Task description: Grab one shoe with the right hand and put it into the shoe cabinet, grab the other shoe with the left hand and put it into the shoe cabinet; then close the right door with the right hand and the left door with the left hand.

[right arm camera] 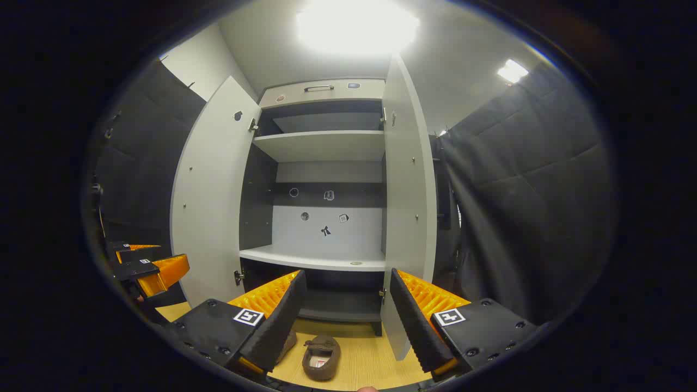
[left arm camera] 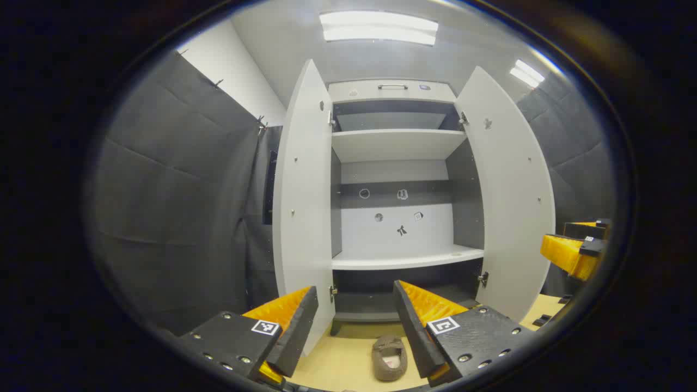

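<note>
The white shoe cabinet [left arm camera: 392,90] stands ahead with its left door [left arm camera: 302,218] and right door [left arm camera: 512,207] swung wide. A brown slipper-like shoe [left arm camera: 389,356] lies on the wooden floor in front of it, just below my left gripper [left arm camera: 355,288], which is open and holds nothing. In the right gripper view one brown shoe [right arm camera: 321,356] lies below my open right gripper [right arm camera: 347,275]. A second shoe [right arm camera: 287,344] peeks out behind the left finger. The cabinet's doors [right arm camera: 209,207] [right arm camera: 408,190] stand open there too.
Inside the cabinet, a white middle shelf [left arm camera: 405,257] and an upper shelf [left arm camera: 397,144] are bare, with a dark bottom compartment below. The other gripper shows at the right edge [left arm camera: 577,250] and at the left edge [right arm camera: 147,267]. Black padded cloth walls flank both sides.
</note>
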{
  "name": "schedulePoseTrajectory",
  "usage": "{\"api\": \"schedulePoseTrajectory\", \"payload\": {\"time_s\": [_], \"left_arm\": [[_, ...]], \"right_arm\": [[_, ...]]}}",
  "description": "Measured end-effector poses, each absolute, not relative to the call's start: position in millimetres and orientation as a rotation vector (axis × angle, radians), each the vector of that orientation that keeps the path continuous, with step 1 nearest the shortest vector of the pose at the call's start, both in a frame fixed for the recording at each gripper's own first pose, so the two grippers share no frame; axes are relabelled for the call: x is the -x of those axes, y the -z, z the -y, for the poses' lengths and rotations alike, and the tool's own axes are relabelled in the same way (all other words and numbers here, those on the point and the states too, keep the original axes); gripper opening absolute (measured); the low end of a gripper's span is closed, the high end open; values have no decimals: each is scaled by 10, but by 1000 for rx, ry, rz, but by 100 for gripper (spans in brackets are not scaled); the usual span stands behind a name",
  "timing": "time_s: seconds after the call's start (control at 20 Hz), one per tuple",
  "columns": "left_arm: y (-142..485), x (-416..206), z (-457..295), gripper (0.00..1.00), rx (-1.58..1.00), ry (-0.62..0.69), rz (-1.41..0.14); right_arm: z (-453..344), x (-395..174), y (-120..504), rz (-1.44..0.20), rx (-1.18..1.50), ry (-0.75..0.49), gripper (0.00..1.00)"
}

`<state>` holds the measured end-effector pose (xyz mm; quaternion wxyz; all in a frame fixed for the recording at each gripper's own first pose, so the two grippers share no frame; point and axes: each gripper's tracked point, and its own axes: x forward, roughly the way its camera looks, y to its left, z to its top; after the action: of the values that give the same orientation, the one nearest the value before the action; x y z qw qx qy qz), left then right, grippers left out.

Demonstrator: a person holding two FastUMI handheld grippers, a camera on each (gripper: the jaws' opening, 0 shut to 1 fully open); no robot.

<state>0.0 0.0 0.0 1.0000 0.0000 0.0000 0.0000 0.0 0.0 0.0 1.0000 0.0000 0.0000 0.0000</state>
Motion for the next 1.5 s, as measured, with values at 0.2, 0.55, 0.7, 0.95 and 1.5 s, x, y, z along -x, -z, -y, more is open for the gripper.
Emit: {"api": "schedulePoseTrajectory", "payload": {"time_s": [0.2, 0.55, 0.7, 0.95, 1.5], "left_arm": [[8, -21, 7, 89, -5, 9, 0], [-5, -45, -16, 89, 0, 18, 7], [3, -35, -40, 89, -6, 17, 11], [-28, -35, -75, 89, -18, 10, 18], [-110, -37, -224, 82, -12, -32, 39]], "right_arm": [[6, -4, 13, -8, -1, 10, 97], [24, -3, 7, -8, -6, 34, 97], [30, 5, 4, -10, -6, 43, 98], [34, 5, 23, -15, -25, 57, 98], [-246, -326, 455, -145, 22, -24, 99]]}}
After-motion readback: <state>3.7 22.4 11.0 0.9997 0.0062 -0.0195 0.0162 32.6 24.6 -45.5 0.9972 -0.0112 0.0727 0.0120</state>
